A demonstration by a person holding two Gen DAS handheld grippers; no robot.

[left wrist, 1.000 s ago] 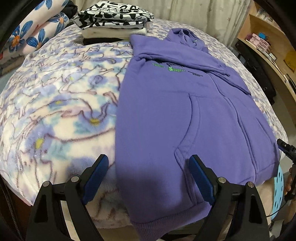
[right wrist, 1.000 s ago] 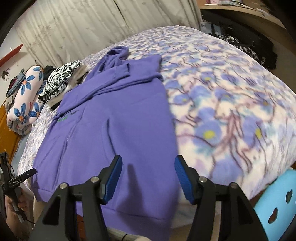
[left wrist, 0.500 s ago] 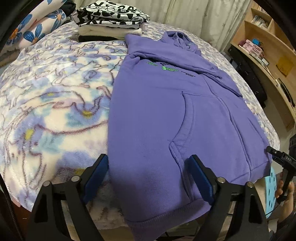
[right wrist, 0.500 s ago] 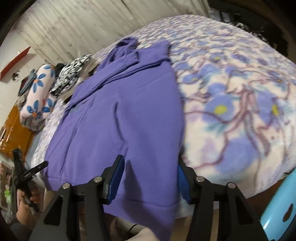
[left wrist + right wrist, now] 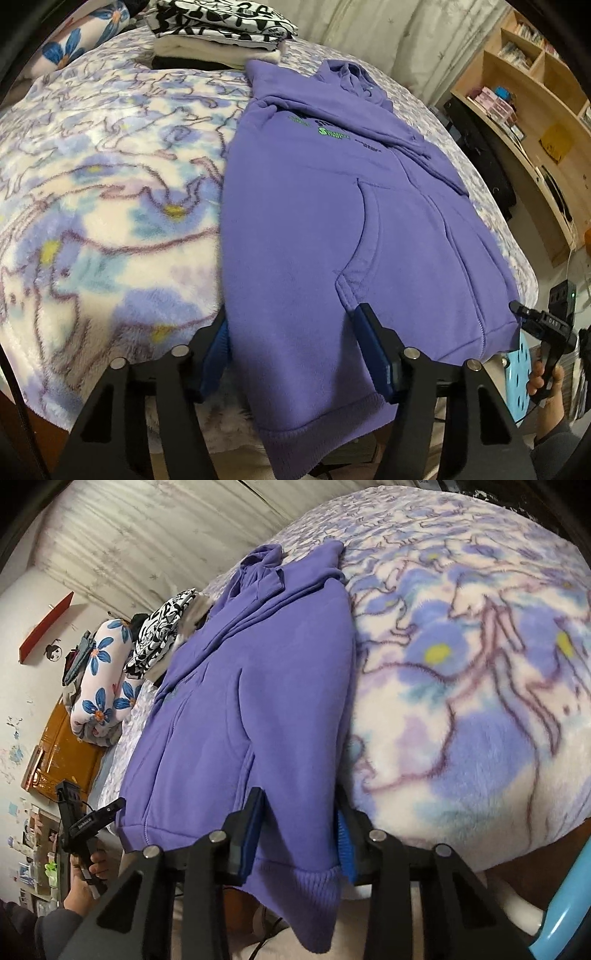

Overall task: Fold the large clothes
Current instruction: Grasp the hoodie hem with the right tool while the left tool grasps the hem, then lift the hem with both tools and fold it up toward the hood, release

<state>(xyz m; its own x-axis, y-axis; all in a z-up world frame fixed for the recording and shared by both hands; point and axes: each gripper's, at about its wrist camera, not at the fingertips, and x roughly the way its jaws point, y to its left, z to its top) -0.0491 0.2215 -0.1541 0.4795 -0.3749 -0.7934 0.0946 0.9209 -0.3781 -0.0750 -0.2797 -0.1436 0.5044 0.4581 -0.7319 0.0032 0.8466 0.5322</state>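
A purple hoodie [image 5: 332, 206] lies face up on the bed, hood at the far end, sleeves folded across the chest, hem hanging over the near edge. My left gripper [image 5: 293, 328] is open, its fingers straddling the hoodie's left bottom corner, one finger [image 5: 373, 347] on the fabric, the other at the side edge. In the right wrist view the hoodie [image 5: 258, 686] fills the middle. My right gripper [image 5: 299, 823] is open, its fingers either side of the right bottom corner by the ribbed hem [image 5: 314, 890].
A fleece flower blanket [image 5: 92, 192] covers the bed. A stack of folded clothes [image 5: 221, 33] sits at the far end, with a flowered pillow [image 5: 107, 679] beside it. Wooden shelves [image 5: 535, 110] stand on the right. A blue stool [image 5: 569, 897] stands by the bed.
Both grippers have moved forward and down onto the hoodie's bottom corners. The fingers have narrowed around the fabric at each side.
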